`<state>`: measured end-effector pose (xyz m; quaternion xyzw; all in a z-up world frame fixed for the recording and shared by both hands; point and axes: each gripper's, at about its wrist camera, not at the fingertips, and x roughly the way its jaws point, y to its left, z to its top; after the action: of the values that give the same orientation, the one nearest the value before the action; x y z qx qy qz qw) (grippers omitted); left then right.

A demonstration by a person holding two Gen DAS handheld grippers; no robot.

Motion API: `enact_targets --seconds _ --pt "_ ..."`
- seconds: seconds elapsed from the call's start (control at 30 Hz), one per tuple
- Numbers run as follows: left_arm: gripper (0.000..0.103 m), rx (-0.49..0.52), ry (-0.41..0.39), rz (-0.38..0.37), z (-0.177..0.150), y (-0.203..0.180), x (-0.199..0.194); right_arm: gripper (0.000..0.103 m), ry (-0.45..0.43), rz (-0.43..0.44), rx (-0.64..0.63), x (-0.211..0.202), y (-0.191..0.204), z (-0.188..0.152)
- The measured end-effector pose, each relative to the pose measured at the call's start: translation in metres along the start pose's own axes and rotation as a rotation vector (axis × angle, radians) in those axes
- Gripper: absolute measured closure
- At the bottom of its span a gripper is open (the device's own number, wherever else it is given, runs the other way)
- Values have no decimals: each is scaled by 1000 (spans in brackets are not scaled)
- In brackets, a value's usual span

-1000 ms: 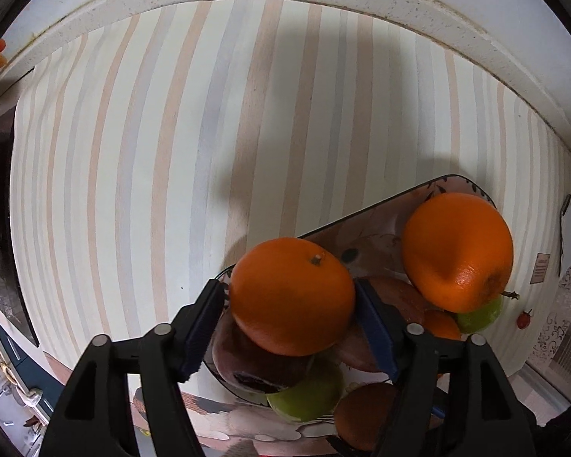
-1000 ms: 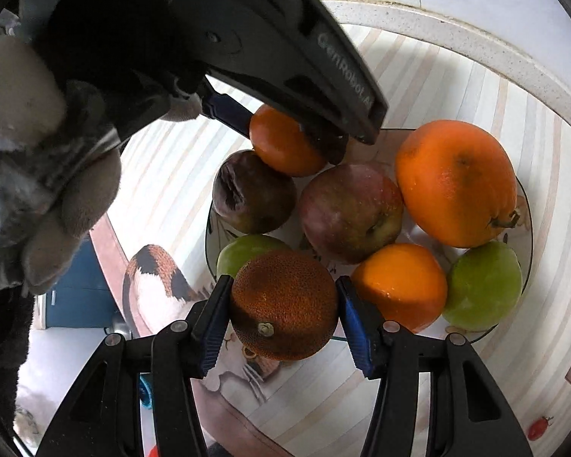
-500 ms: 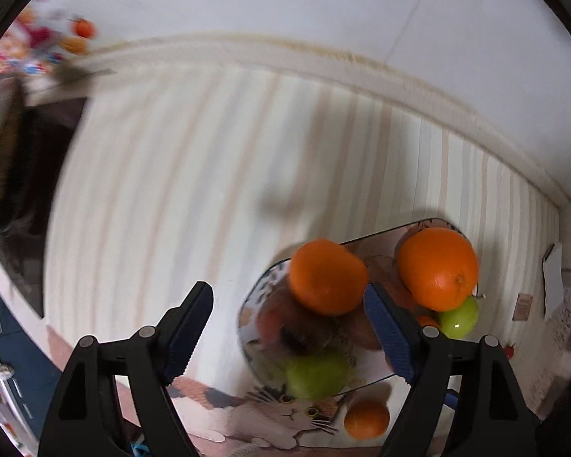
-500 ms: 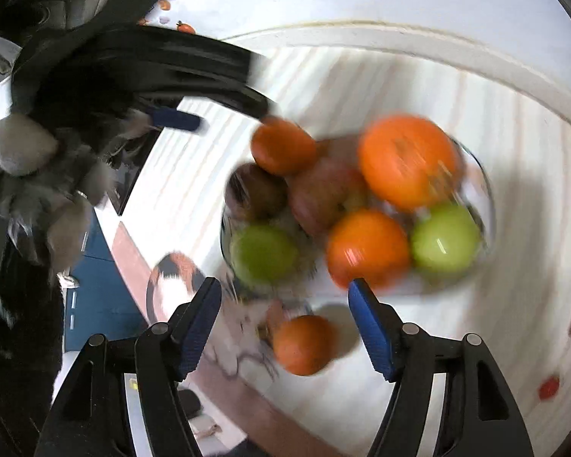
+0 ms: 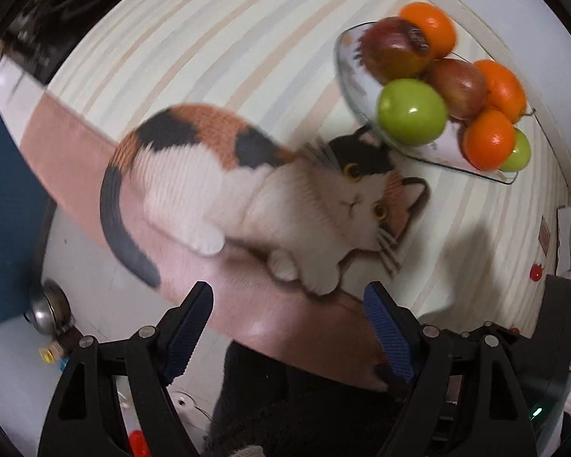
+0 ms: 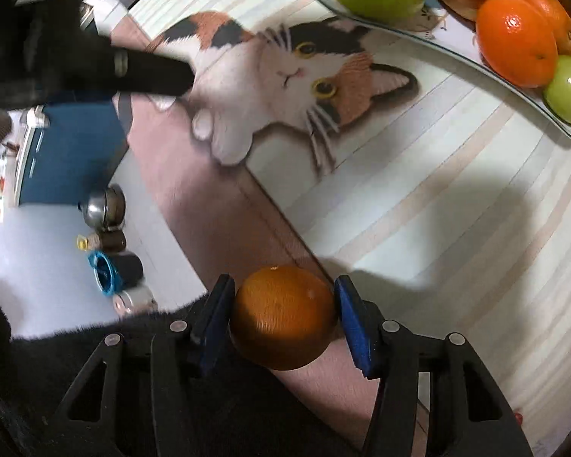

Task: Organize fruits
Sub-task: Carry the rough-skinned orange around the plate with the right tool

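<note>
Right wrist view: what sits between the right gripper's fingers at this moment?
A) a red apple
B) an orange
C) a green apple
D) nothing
B: the right gripper has its jaws, which have just been closing, on either side of an orange at the edge of the table; both green apples stay on the glass plate. The view does not settle whether the pads press on it.

We've got both wrist cams looking steeply down on the table, fairly close; both share the cat mat [image 5: 270, 190] [image 6: 285, 76] & fruit tray [image 5: 346, 72] [image 6: 456, 57].
</note>
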<state>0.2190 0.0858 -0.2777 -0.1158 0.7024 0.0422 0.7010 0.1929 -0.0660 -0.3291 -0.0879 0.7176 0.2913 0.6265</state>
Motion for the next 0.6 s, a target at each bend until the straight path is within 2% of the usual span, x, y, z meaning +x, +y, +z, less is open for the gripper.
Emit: enact_targets --seconds 0.13,0.23,0.27,0.33,0.4,0.5,0.6 --pt "22 -40 -36 -23 2 8 -8 47 -29 1 25 -10 -11 -4" --pt "22 -41 -80 -16 6 5 -18 47 -133 8 84 -41 -27 -3" --pt "22 -35 -107 -8 9 1 -22 47 -188 0 112 -53 -33 4" --pt "12 -29 -152 14 16 -8 -23 47 -291 -20 165 -78 -50 16" --pt "11 -12 -218 36 27 -19 -25 47 -359 -14 211 -92 -63 32" --pt "11 31 -310 74 47 -31 -20 47 -435 -21 249 -105 -77 63" --pt "11 65 -350 116 61 -39 -11 47 -489 -16 290 -107 -89 81"
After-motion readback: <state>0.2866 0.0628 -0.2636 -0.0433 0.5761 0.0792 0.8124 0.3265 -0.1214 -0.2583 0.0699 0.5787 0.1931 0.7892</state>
